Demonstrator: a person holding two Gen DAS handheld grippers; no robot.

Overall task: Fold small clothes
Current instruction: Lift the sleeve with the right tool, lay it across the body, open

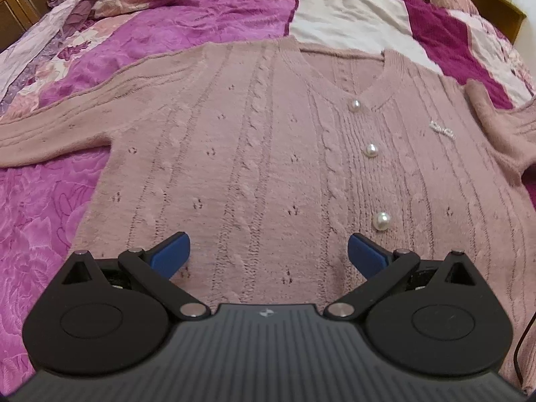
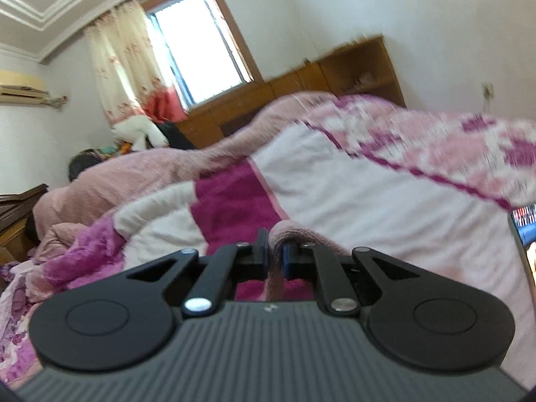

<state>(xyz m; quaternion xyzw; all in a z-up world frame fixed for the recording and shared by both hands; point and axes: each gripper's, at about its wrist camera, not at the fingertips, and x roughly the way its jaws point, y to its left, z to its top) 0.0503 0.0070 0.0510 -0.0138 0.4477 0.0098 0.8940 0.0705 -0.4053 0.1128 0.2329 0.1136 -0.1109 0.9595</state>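
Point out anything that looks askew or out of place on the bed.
The pink cardigan lies flat and buttoned, except its sleeve at the picture's right, bent back over the body. A phone sits on the quilt.

Home bedroom. Large bed under quilted magenta, pink and white patchwork bedspread [image 1: 207, 30]. Low brown wooden cabinet with open shelf [image 2: 335, 77] along white wall. Wood-framed bright window [image 2: 201, 50] with cream floral curtain [image 2: 117, 63]. Yellowed wall-mounted air conditioner [image 2: 20, 90] on left. White stepped ceiling moulding [image 2: 50, 3] above. White plush toy [image 2: 140, 134] among heaped items in corner.
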